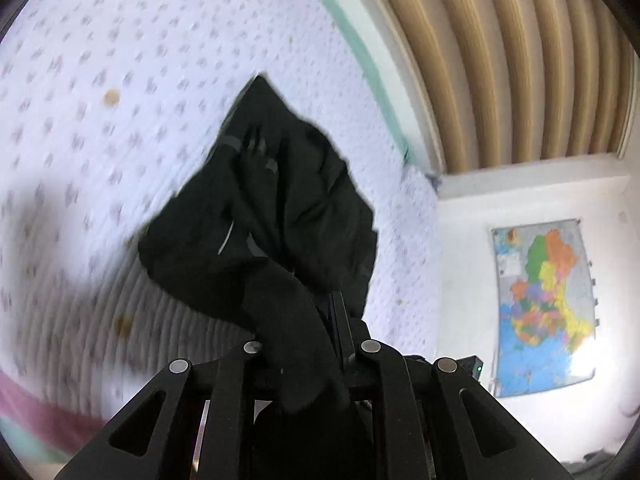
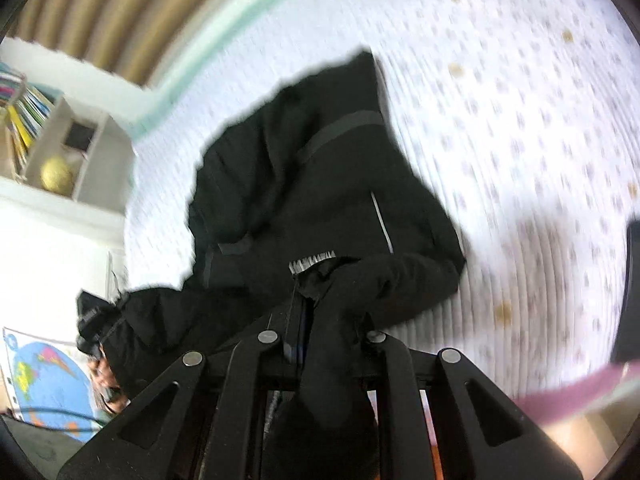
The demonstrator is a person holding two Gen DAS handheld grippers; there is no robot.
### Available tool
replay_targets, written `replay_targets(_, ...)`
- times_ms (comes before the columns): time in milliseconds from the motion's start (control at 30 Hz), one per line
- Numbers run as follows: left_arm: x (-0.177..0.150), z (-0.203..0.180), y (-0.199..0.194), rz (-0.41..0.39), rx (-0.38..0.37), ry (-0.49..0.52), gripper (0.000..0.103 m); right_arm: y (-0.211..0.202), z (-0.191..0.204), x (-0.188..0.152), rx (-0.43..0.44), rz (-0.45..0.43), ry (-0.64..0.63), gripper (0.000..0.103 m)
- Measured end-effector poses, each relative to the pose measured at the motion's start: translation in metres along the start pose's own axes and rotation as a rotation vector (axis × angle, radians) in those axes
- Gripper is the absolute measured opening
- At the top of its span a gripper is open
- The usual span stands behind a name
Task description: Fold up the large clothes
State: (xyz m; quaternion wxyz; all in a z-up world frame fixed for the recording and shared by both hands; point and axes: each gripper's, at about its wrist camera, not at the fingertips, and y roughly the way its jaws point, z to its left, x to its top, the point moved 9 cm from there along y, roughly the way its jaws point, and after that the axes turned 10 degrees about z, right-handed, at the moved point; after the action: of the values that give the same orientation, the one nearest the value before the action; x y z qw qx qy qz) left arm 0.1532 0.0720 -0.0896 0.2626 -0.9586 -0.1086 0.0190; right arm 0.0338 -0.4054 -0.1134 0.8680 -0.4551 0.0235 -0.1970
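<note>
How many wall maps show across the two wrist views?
2. One colourful regional map hangs on the white wall at the right of the left wrist view; one world map sits at the lower left of the right wrist view, partly hidden.

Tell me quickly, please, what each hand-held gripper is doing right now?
Left hand-held gripper: shut on the crumpled black fabric garment.
Right hand-held gripper: shut on the same garment.

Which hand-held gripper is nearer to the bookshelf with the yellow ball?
Right. The bookshelf shows only in the right hand-held gripper's view; the left hand-held gripper faces a wall map.
</note>
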Motion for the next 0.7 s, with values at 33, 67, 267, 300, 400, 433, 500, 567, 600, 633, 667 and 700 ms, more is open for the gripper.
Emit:
replay_targets(33, 0.011, -0.007, -0.001, -0.015, -0.003, 0.011, 0.016, -0.006, 0.004, 0.011, 0.01, -0.036, -0.002, 0.016)
replay_targets(67, 0.019, -0.011, -0.001, -0.025, 0.0, 0.02, 0.016, -0.013, 0.007, 0.025, 0.034, -0.084, 0.005, 0.016)
replay_targets(267, 0.088, -0.051, 0.006, -0.082, -0.007, 0.058, 0.016, -0.037, 0.016, 0.095, 0.123, -0.25, 0.07, 0.017)
replay_targets(300, 0.101, -0.058, 0.011, -0.084, 0.002, 0.066, 0.017, -0.038, 0.016, 0.11, 0.112, -0.257, 0.073, 0.017)
replay_targets(400, 0.138, -0.068, 0.026, -0.081, 0.034, 0.076, 0.017, -0.032, 0.021, 0.145, 0.07, -0.265, 0.081, 0.017)
replay_targets(433, 0.152, -0.069, 0.034, -0.081, 0.053, 0.073, 0.017, -0.028, 0.02, 0.159, 0.051, -0.269, 0.09, 0.017)
replay_targets(500, 0.176, -0.066, 0.05, -0.075, 0.077, 0.062, 0.017, -0.025, 0.008, 0.178, 0.032, -0.267, 0.111, 0.017)
replay_targets(567, 0.2, -0.057, 0.07, -0.061, 0.108, 0.033, 0.017, -0.008, -0.007, 0.206, 0.011, -0.252, 0.159, 0.017)
replay_targets(600, 0.212, -0.049, 0.084, -0.047, 0.13, 0.016, 0.017, 0.002, -0.016, 0.216, 0.002, -0.239, 0.186, 0.017)
replay_targets(633, 0.221, -0.04, 0.096, -0.034, 0.156, -0.002, 0.017, 0.012, -0.022, 0.222, -0.007, -0.227, 0.207, 0.017)
replay_targets(667, 0.229, -0.028, 0.109, -0.018, 0.198, -0.019, 0.017, 0.027, -0.032, 0.232, -0.025, -0.206, 0.241, 0.017)
replay_targets(700, 0.235, -0.016, 0.123, 0.0, 0.243, -0.034, 0.018, 0.044, -0.041, 0.242, -0.046, -0.182, 0.266, 0.017)
